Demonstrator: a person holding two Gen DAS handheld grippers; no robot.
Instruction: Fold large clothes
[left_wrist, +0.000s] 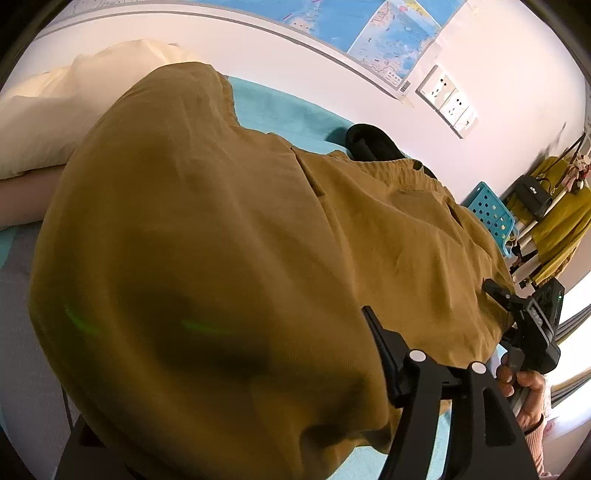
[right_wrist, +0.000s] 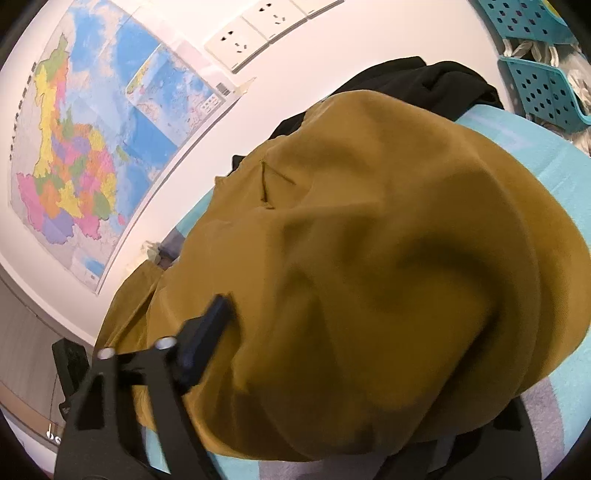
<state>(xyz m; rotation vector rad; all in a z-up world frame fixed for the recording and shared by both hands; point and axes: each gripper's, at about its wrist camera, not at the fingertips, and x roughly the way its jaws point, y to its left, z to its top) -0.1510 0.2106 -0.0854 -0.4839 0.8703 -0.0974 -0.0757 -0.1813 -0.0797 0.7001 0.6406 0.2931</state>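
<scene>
Both-handed — mustard trousers (left_wrist: 229, 236) bunched, lifted

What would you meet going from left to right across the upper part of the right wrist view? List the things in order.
Wall map → wall sockets → black garment behind the mustard trousers → teal perforated baskets.
</scene>
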